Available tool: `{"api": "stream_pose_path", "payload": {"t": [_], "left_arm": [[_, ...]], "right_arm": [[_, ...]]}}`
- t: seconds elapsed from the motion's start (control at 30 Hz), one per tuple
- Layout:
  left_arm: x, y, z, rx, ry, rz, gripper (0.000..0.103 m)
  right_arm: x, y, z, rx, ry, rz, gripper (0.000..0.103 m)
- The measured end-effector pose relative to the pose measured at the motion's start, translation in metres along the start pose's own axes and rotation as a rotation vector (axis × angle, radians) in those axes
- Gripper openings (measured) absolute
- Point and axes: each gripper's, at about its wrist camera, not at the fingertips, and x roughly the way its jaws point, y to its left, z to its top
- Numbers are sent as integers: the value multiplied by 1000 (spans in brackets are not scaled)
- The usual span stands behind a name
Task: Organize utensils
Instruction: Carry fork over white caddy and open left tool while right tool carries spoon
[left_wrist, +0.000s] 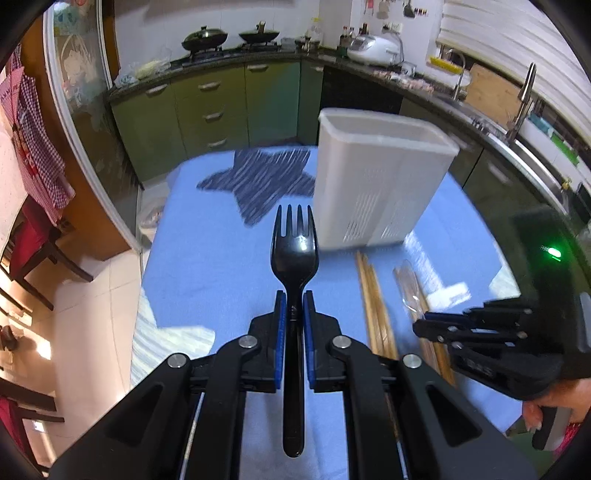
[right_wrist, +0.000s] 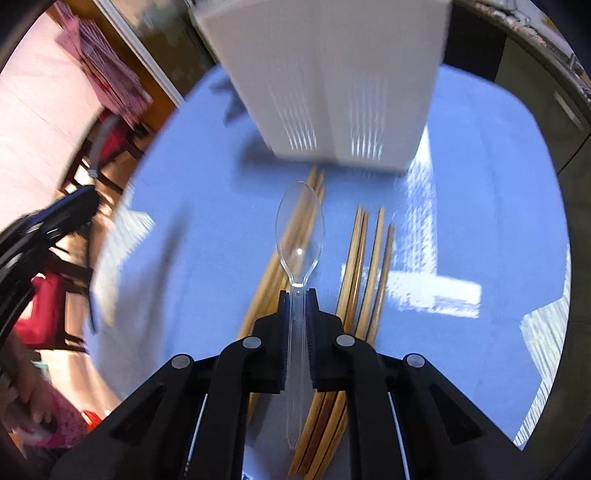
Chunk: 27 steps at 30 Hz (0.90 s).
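Observation:
My left gripper (left_wrist: 294, 301) is shut on a black plastic fork (left_wrist: 294, 251), tines pointing forward, held above the blue cloth. A white slotted utensil holder (left_wrist: 373, 177) stands ahead and to the right of it. My right gripper (right_wrist: 297, 299) is shut on a clear plastic spoon (right_wrist: 300, 229), bowl forward, held above wooden chopsticks (right_wrist: 364, 266) that lie on the cloth. The holder (right_wrist: 332, 81) stands just beyond the spoon. The right gripper (left_wrist: 421, 326) also shows in the left wrist view, with the spoon (left_wrist: 412, 291) faint over the chopsticks (left_wrist: 373, 295).
The table has a blue cloth (left_wrist: 207, 258) with a dark star pattern (left_wrist: 258, 181). Kitchen counters with woks (left_wrist: 205, 38), a rice cooker (left_wrist: 373, 46) and a sink tap (left_wrist: 524, 96) lie behind. A chair (left_wrist: 33, 236) and tiled floor are to the left.

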Motion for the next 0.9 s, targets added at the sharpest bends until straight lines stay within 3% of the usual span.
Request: {"api": "stream_pose_path", "payload": {"t": [0.17,0.43,0.53,0.7,0.9], "left_arm": [[-26,-12,44,-2,-119,-44,9],[-35,-39,132,-30,-313,-138,9],[-19,-50,157,-31,-391,-123,9],[17,-64,170,-17,-474,-98,9],[54,-63,166,-34,-478,-79,9]], "right_arm": [[-60,-5,3,8,-214,73,9],[-125,-13,9,-3,-424,111,9],[-139,-22,12,10,-477,115,9],[-157,-43,8,22,-502,125,10],[-161,-53,5,14,-514,114,10]]}}
